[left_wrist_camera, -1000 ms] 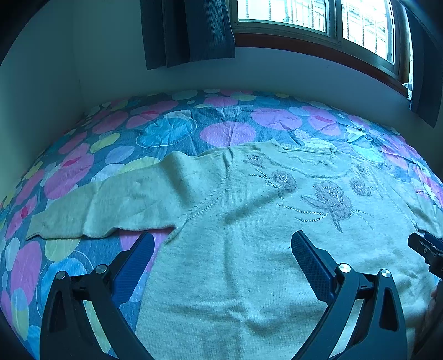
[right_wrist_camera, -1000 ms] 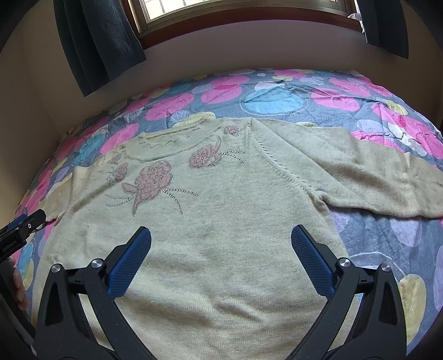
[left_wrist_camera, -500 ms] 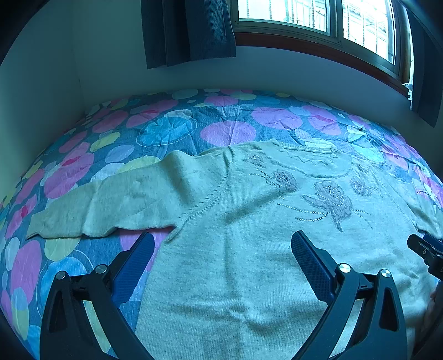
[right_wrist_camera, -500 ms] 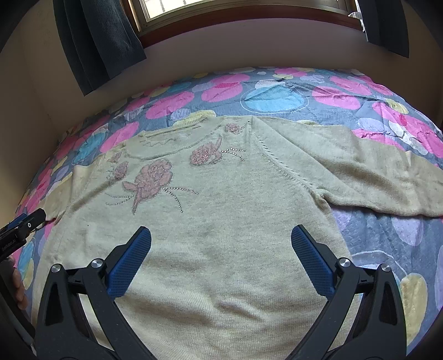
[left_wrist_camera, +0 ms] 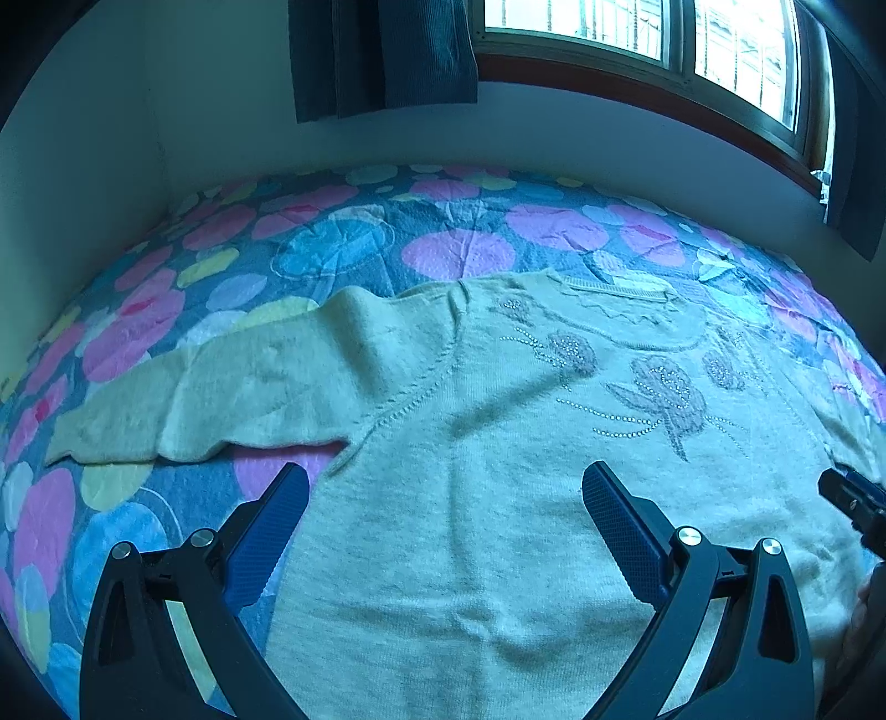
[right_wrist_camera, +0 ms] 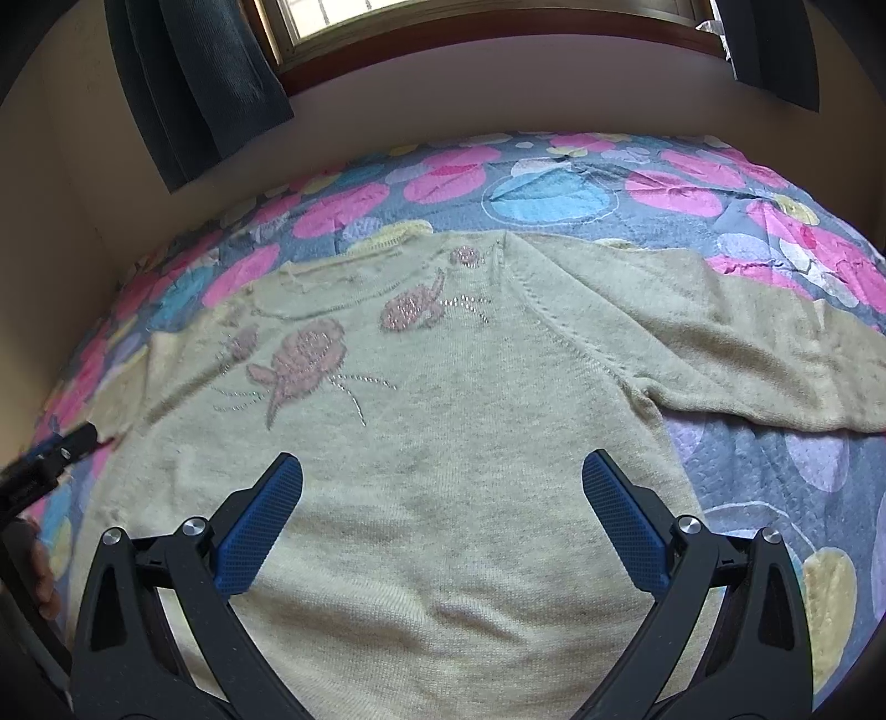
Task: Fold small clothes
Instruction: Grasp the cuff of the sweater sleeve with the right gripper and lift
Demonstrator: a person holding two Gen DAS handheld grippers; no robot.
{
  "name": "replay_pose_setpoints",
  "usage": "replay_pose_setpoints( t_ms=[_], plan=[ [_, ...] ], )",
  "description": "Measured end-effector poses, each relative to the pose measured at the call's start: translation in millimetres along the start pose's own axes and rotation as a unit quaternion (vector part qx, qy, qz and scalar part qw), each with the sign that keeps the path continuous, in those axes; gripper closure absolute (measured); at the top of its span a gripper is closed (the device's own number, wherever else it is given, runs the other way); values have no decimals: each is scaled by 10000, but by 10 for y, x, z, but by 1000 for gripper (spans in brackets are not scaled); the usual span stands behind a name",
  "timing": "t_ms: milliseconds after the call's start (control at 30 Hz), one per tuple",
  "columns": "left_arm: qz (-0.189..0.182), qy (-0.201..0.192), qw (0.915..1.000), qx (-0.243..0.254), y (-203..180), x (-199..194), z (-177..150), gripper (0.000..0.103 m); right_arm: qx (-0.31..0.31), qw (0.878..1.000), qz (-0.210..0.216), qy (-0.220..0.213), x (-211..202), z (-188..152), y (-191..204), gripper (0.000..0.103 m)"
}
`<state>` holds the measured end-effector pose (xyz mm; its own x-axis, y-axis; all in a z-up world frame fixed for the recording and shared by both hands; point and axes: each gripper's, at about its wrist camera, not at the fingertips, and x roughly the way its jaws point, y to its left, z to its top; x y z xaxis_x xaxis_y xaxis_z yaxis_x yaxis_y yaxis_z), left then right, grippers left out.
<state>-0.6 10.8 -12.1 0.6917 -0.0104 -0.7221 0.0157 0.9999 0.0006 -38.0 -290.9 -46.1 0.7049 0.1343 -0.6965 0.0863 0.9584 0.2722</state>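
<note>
The pale green knitted sweater with beaded flowers (left_wrist_camera: 498, 498) is lying flat just ahead of both spread-wide, empty grippers, left gripper (left_wrist_camera: 443, 515) and right gripper (right_wrist_camera: 443, 509). Folding seems not yet begun; next likely means gripping a sleeve.

A home bedroom: patterned quilt (right_wrist_camera: 554, 194), curtained window (left_wrist_camera: 637, 33) above.

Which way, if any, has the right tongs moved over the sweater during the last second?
Yes: the right tongs edged slightly forward; the sweater's pink flower sits lower in its view.
</note>
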Motion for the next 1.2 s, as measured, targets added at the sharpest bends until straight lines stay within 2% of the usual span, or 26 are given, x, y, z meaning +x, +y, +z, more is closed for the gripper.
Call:
replay_pose_setpoints(
  t_ms=[133,200,300,333,367,433,467,500,533,600,733,1000,1100,1200],
  plan=[
    [-251,165,9995,-100,44,36,26,4,545,9979,319,-129,-162,105,-317,2],
    [-190,74,9998,-51,49,17,27,4,980,9943,327,-261,-295,169,-632,2],
    [-163,37,9999,-32,46,15,44,4,1821,9817,109,-555,-550,173,-1305,3],
    [-168,47,9998,-48,59,21,56,4,2065,9762,-24,-670,-640,150,-1525,6],
    [-162,59,9998,-62,67,30,54,4,2281,9705,-146,-766,-719,125,-1728,16],
    [-139,89,9998,-60,78,57,55,4,2949,9500,-412,-937,-916,-12,-2245,30],
    [-126,105,9999,-49,80,76,51,4,3256,9390,-479,-996,-982,-87,-2442,30],
    [-118,120,9998,-44,87,93,56,4,3695,9211,-557,-1091,-1070,-215,-2704,30],
    [-108,136,9998,-47,87,114,51,4,3967,9087,-626,-1140,-1111,-303,-2870,31],
    [-98,179,9998,-49,91,153,42,4,4366,8883,-769,-1197,-1152,-459,-3149,32],
    [-59,281,9996,-39,94,228,22,4,4823,8626,-636,-1385,-1129,-620,-3505,43],
    [-65,350,9994,-19,85,272,-19,4,5074,8414,-535,-1779,-1029,-526,-3855,47],
    [-87,347,9994,-27,78,277,-23,4,5018,8448,-693,-1720,-982,-470,-3853,62],
    [-87,366,9993,-24,73,288,-24,4,5036,8459,-614,-1643,-956,-501,-3913,91]
  ],
)
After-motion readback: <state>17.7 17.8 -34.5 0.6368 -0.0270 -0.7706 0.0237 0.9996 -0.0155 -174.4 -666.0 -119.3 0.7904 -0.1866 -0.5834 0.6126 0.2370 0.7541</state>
